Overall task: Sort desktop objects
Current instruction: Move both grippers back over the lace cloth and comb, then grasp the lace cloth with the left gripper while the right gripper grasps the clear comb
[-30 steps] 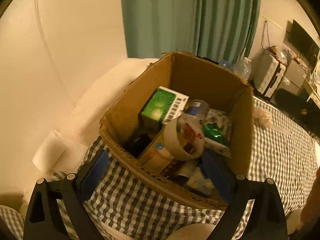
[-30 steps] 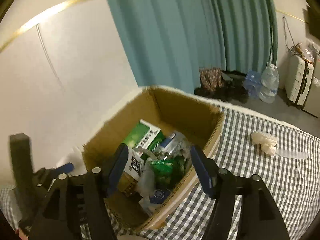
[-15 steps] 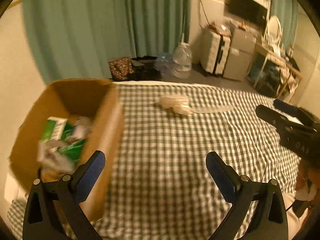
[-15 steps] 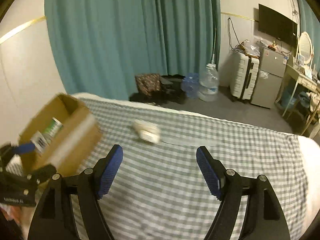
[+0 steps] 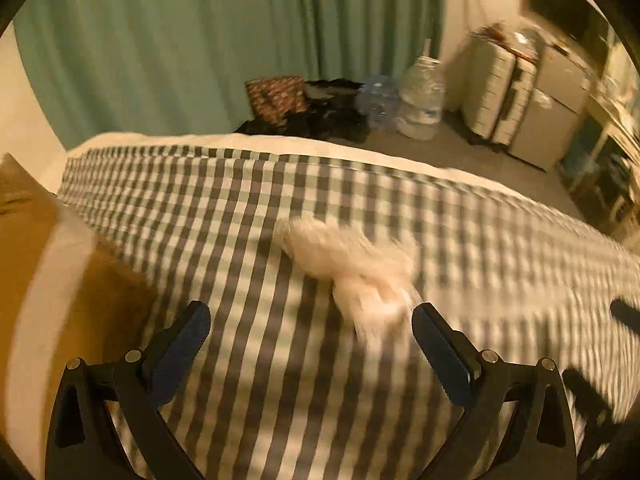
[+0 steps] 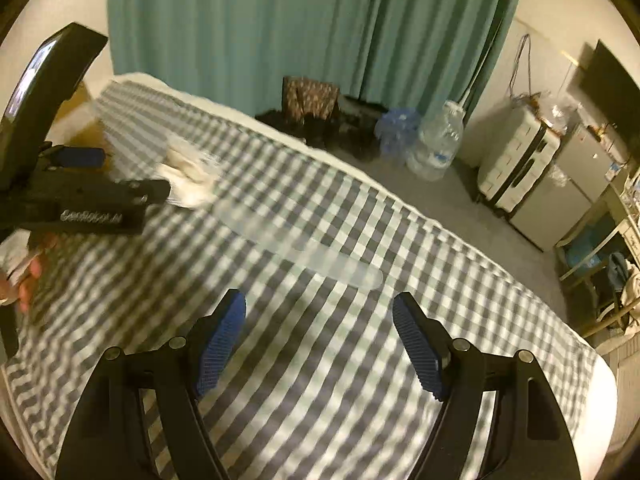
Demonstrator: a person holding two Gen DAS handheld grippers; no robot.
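A crumpled white wad (image 5: 352,264), blurred, lies on the checked cloth (image 5: 240,216) just beyond my left gripper (image 5: 310,332), whose jaws stand wide open with nothing between them; the wad sits close to the right finger. In the right wrist view the same wad (image 6: 188,176) lies far left, beside the left gripper's black body (image 6: 84,204). A long clear plastic strip (image 6: 304,248) lies on the cloth ahead of my right gripper (image 6: 318,332), which is open and empty. The cardboard box (image 5: 36,280) fills the left edge of the left wrist view.
Beyond the bed's far edge (image 6: 360,176) stand large water bottles (image 6: 436,148), a patterned bag (image 6: 310,96) with dark clothes, a white suitcase (image 6: 516,164) and a small fridge (image 6: 564,184). Green curtains (image 6: 280,20) hang behind. A person's fingers (image 6: 24,280) show at the left.
Both grippers have swung away from over the cardboard box to the right and down toward the checked cloth. The white wad and the clear strip are now close in front of them.
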